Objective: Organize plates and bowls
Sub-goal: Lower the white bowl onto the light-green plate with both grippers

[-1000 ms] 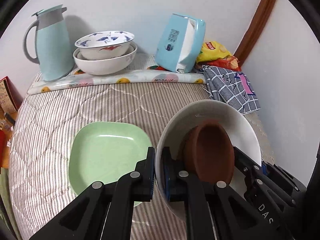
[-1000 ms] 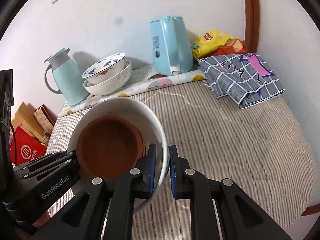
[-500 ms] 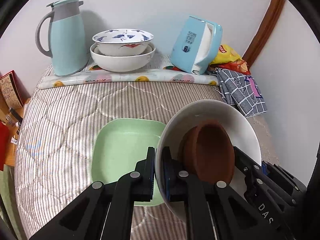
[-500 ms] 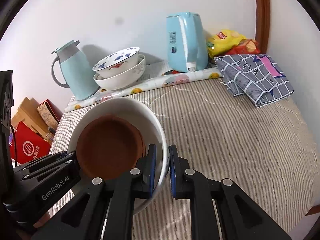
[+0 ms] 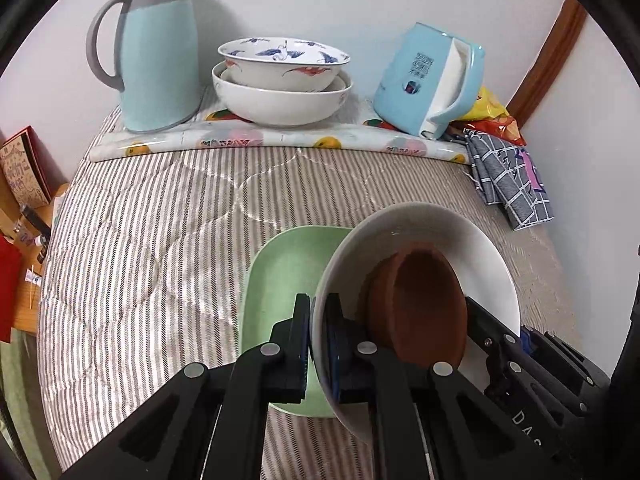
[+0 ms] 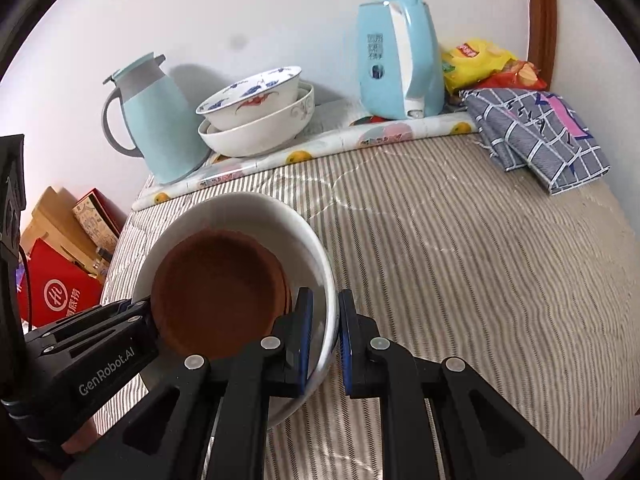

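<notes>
The left tool (image 5: 318, 344) is clamped on the near-left rim of a white bowl (image 5: 492, 256), one finger outside the wall and one inside; the right tool (image 6: 323, 332) is clamped on the opposite rim of the same white bowl (image 6: 240, 208), so the bowl hangs between the two, both tools pointing steeply down at the striped tabletop (image 5: 160, 240); a brown bowl (image 5: 420, 300) sits nested inside the white one, tilted toward the right tool's side; the white bowl is held above the right part of a green plate (image 5: 280, 272) that lies flat on the tabletop, and whether it touches the plate I cannot tell.

Compared with a second ago, both tools have carried the bowl toward the back of the tabletop and a little lower; the green plate, then clear to the left of the bowl, is now partly hidden under it; the grip of each tool is unchanged.

Counted: one green plate; four bowls in all, the white and the brown one held, plus a patterned bowl (image 5: 284, 62) stacked in a plain white bowl (image 5: 280, 104) at the back; one pale-blue jug (image 5: 156, 52); one pale-blue kettle (image 5: 432, 80); one checked cloth (image 5: 508, 184); snack bags (image 6: 480, 60) in the corner.
</notes>
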`<state>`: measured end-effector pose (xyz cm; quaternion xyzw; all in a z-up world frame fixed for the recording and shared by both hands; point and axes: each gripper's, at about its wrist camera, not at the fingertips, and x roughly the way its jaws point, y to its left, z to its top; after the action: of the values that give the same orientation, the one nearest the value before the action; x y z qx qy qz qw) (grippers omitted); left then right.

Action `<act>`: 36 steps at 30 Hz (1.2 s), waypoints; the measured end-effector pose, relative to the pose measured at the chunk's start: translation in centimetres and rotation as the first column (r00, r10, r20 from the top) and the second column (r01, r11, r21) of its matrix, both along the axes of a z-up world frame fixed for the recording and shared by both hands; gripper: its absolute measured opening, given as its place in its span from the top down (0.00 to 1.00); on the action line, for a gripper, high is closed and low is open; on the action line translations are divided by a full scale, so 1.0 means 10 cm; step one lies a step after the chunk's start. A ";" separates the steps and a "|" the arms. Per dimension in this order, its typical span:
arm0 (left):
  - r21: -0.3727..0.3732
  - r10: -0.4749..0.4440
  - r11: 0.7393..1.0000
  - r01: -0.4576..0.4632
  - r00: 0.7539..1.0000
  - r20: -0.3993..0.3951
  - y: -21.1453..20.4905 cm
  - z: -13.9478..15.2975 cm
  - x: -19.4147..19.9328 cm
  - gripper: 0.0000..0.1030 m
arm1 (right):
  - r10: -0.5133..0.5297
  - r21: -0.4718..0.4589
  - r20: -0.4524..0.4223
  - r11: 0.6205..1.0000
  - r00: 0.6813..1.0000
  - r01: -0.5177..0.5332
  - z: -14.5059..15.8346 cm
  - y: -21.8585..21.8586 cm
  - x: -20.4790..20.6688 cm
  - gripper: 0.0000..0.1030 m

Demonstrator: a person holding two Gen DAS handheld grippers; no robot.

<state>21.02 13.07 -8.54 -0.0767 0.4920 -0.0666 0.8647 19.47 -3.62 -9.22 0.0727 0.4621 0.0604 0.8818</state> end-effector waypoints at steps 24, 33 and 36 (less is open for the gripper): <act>-0.020 0.012 1.000 -0.014 0.997 -0.081 0.20 -0.41 0.26 0.92 | 0.030 0.001 -0.092 1.000 0.995 -0.030 -0.44 0.20 0.27 0.87; -0.039 0.001 0.999 -0.004 0.996 -0.086 0.23 -0.42 0.26 0.89 | 0.080 0.024 -0.086 0.997 0.993 -0.078 -0.45 0.17 0.27 0.85; -0.039 0.001 0.999 -0.005 0.996 -0.089 0.23 -0.42 0.26 0.88 | 0.087 0.018 -0.067 0.996 0.994 -0.086 -0.39 0.16 0.25 0.84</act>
<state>23.60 15.35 -12.70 -0.0970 0.5284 -0.0714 0.8404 21.94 -1.98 -13.15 0.0615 0.4940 0.0995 0.8616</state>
